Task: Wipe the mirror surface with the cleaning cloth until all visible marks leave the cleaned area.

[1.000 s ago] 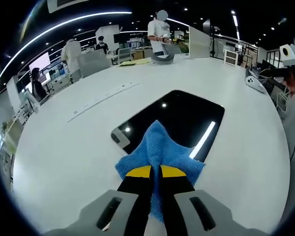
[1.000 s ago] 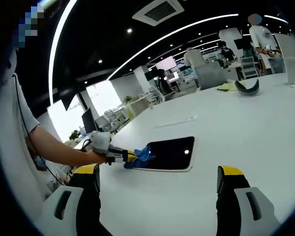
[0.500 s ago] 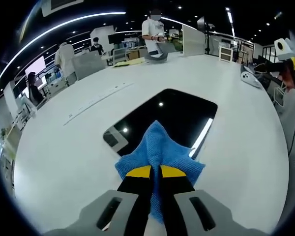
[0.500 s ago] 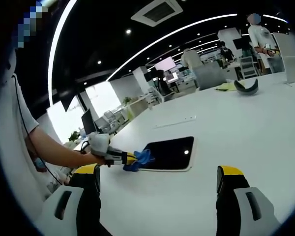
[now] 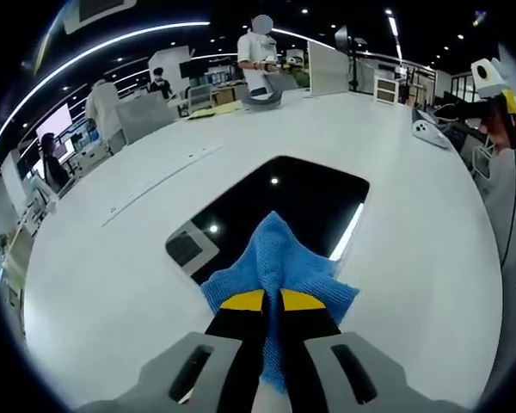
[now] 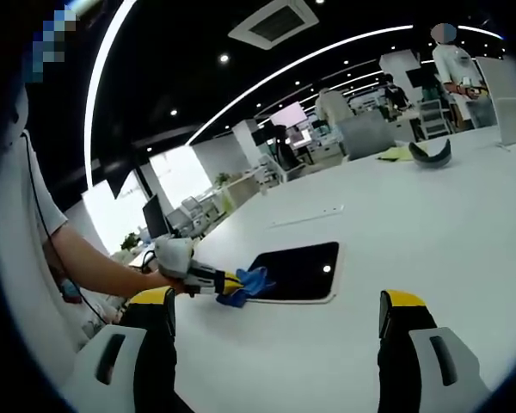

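Observation:
A dark rectangular mirror (image 5: 284, 206) with a white rim lies flat on the white table (image 5: 112, 275). My left gripper (image 5: 272, 301) is shut on a blue cleaning cloth (image 5: 279, 258), which rests on the mirror's near edge. Ceiling lights reflect in the glass. In the right gripper view, the mirror (image 6: 301, 268) sits at mid-distance, with the left gripper (image 6: 228, 282) and the blue cloth (image 6: 248, 284) at its left end, held by a person's hand. My right gripper (image 6: 279, 331) is open above the table, nothing between its jaws, well apart from the mirror.
A long white power strip (image 5: 168, 176) lies on the table left of the mirror. A dark curved object (image 6: 432, 153) and yellow papers (image 6: 396, 153) sit at the far end. Several people stand or sit beyond the table. A white device (image 5: 430, 131) lies at the right edge.
The left gripper and cloth have slid back toward the mirror's near edge, leaving more glass showing ahead of the cloth. The right gripper has stayed still and open.

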`<state>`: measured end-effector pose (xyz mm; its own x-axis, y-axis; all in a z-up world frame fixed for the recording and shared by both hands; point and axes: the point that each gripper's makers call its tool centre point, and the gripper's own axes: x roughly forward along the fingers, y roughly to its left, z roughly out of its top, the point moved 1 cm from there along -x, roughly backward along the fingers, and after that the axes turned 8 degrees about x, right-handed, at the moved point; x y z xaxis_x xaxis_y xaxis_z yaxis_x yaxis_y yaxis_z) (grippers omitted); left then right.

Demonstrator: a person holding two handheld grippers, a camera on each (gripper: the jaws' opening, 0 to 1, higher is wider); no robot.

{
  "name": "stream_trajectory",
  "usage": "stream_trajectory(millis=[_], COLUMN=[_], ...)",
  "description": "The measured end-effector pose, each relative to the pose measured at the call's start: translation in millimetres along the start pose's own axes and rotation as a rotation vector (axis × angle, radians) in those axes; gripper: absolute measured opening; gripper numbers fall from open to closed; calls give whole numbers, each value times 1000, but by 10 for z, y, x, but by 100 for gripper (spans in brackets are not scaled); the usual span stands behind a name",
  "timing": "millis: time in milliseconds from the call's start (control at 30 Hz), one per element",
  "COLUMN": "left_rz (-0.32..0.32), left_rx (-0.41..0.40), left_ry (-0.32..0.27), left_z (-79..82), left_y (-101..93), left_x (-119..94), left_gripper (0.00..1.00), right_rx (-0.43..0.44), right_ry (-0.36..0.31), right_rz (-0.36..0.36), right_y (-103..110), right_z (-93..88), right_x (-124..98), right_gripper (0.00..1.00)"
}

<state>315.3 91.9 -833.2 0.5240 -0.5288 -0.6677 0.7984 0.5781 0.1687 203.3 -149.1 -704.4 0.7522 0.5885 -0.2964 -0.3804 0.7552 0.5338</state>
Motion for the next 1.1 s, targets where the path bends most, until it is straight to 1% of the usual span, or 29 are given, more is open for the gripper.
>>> stream_trajectory(millis=[467, 567, 1100], left_rz=[-28, -31, -59], left_rx=[19, 36, 40], left_ry=[-8, -7, -15], left_z=[83, 109, 227], left_y=[-117, -143, -238], left_x=[57, 76, 187], left_gripper=[2, 2, 2], right_rx=[4, 7, 1], right_ry=[6, 5, 21], right_rz=[11, 9, 12], right_y=[6, 3, 6], right_z=[-14, -13, -41], right_x=[29, 36, 38], right_gripper=[99, 98, 98])
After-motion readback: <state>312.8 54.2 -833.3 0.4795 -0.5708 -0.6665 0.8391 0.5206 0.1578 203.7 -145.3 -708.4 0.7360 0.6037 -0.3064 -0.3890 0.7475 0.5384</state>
